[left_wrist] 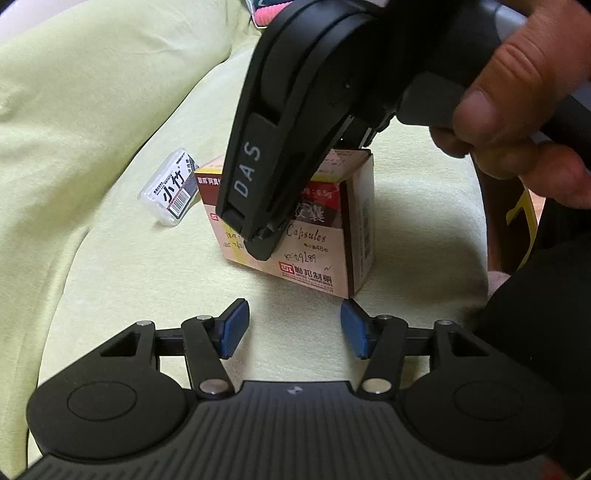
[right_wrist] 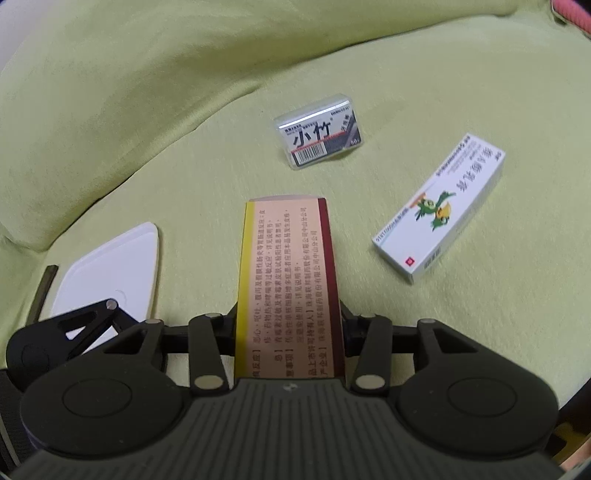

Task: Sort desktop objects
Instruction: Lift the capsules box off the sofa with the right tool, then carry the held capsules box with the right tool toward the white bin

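A capsule box (left_wrist: 317,243), pink, dark red and yellow, stands upright on the yellow-green cloth (left_wrist: 122,236). My right gripper (left_wrist: 291,192) reaches down from above and is shut on it, one finger on the printed front and the other hidden behind. In the right wrist view the capsule box (right_wrist: 288,280) runs straight out between the jaws of the right gripper (right_wrist: 289,328). My left gripper (left_wrist: 294,328) is open just in front of the box, its blue pads (left_wrist: 236,328) holding nothing. A hand (left_wrist: 517,92) holds the right gripper.
A small clear plastic box (right_wrist: 321,134) with a barcode label lies beyond the capsule box, also the clear box (left_wrist: 171,188). A white medicine box (right_wrist: 439,210) with a green bird lies to the right. A white tray (right_wrist: 110,266) sits left. A pink item (right_wrist: 569,14) lies far back.
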The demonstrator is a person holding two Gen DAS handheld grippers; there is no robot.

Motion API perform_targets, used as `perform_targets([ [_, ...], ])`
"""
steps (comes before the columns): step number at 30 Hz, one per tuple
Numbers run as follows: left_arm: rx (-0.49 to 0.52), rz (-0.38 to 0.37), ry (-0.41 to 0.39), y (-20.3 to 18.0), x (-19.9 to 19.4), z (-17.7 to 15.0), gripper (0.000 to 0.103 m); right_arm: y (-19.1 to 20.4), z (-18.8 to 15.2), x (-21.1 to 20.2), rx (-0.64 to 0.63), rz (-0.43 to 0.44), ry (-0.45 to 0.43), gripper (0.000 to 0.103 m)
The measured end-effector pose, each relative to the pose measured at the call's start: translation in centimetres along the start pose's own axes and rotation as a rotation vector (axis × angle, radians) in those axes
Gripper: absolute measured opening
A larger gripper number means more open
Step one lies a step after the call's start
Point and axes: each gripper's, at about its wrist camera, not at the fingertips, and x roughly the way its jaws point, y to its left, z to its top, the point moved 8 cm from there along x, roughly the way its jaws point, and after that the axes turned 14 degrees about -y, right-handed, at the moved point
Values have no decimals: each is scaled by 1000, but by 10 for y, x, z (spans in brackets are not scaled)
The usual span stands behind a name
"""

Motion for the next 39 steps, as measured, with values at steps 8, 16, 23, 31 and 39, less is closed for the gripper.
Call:
perform_targets([
  [8,23,-23,-8,7,0,3,60,5,7,-24,26,73,-57,41],
  [16,142,-53,-69,-9,-4,18,61,8,5,-51,49,119,-81,41],
  [23,247,-107,-137,-25,-16,43,61,-5,5,-92,65,132,-112,41],
  [31,360,-140,-194,-54,-17,95,61,-32,17,-146,97,56,-236,41],
  [39,459,-186,-260,-100,-17,134,61,-65,20,-205,116,-51,-345,41],
])
